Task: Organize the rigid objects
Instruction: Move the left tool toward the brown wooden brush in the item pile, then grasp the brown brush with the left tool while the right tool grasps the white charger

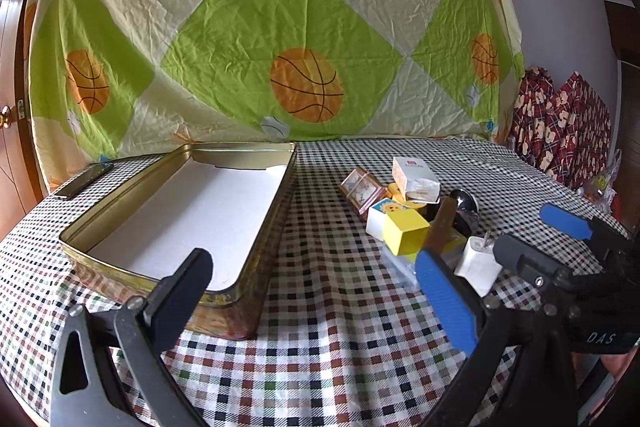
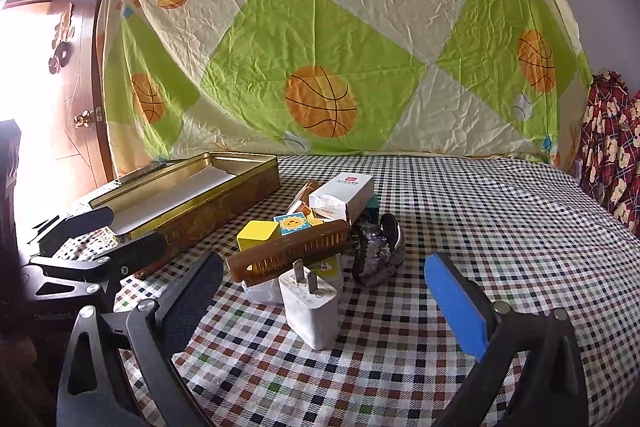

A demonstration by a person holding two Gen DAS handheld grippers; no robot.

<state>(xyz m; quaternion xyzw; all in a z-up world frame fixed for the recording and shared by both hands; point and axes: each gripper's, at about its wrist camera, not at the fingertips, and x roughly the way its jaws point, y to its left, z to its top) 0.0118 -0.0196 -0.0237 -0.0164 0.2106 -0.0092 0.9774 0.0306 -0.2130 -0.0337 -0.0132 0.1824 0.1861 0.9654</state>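
White plastic charger plug [image 2: 310, 307]: light, stiff, slick; grip its flat sides, avoid prongs. Right gripper [image 2: 332, 311] spread wide around it, left gripper [image 1: 320, 299] wide, both empty.

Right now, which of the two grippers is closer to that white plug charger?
The right gripper: the white charger stands between its open fingers. The left gripper hangs open off to the charger's left, by the gold tin.

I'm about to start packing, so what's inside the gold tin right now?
The gold tin holds only a white liner sheet; no objects show inside. The left hand-held gripper covers its near corner, and anything beneath the liner is hidden.
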